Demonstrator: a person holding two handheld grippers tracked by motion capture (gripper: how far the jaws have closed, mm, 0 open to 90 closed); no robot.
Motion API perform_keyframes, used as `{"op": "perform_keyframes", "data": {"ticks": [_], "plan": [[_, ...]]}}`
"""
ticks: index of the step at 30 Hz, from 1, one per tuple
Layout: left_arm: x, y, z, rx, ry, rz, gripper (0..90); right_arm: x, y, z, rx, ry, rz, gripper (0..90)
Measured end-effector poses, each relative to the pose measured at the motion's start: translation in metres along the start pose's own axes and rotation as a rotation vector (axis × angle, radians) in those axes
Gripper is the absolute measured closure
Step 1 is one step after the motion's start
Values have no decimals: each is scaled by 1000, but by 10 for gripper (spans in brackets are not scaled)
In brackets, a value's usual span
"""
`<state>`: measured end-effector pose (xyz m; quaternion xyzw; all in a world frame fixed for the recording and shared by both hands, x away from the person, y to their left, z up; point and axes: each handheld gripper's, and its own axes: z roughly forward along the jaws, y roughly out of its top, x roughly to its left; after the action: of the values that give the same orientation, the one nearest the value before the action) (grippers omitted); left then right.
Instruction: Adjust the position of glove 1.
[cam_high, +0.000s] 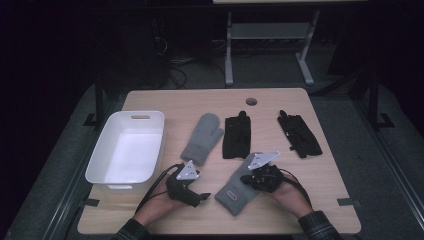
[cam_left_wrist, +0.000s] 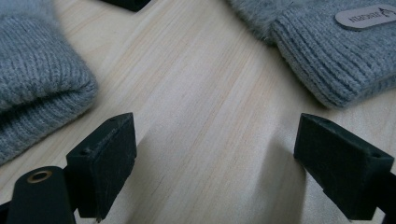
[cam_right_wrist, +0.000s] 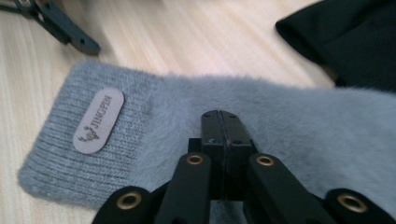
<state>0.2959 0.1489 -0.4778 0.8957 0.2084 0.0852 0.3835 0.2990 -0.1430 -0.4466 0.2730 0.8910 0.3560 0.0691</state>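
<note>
The right gripper (cam_high: 254, 178) has its jaws pressed together over the near grey mitten (cam_high: 240, 186), which lies flat on the table (cam_high: 320, 170) near the front edge, cuff toward the person and a small label patch (cam_right_wrist: 98, 120) on the ribbing; from the right gripper view I cannot tell for sure whether any of the fuzzy fabric is pinched between the jaws or whether they merely rest on it. The left gripper (cam_high: 192, 192) sits just beside the cuff, jaws spread wide over bare wood, holding nothing. If the pinch has caught only surface fluff, I would expect the mitten to slip free on lifting, or to drag and fold over itself. A low swing toward the bin could also brush the second grey mitten (cam_high: 202, 137). Counting outward: two grey mittens, one near and one farther back in the middle; two black gloves, one (cam_high: 236, 137) beside the far mitten and one (cam_high: 299, 134) off to the right; and one white bin (cam_high: 150, 150), empty, at the left of the table.
</note>
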Motion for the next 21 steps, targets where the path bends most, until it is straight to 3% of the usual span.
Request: {"op": "perform_keyframes", "data": {"ticks": [6,8,15,21], "plan": [[0,0,0,-4,0,-1,121,-24,-13,-30,-85,-71,84,793],[0,0,0,-3,1,1,121,-35,-22,-40,-100,-103,109,707],[0,0,0,0,0,4,121,-55,-53,-58,-96,-192,185,470],[0,0,0,1,2,6,121,-63,-82,-62,-78,-221,236,317]]}}
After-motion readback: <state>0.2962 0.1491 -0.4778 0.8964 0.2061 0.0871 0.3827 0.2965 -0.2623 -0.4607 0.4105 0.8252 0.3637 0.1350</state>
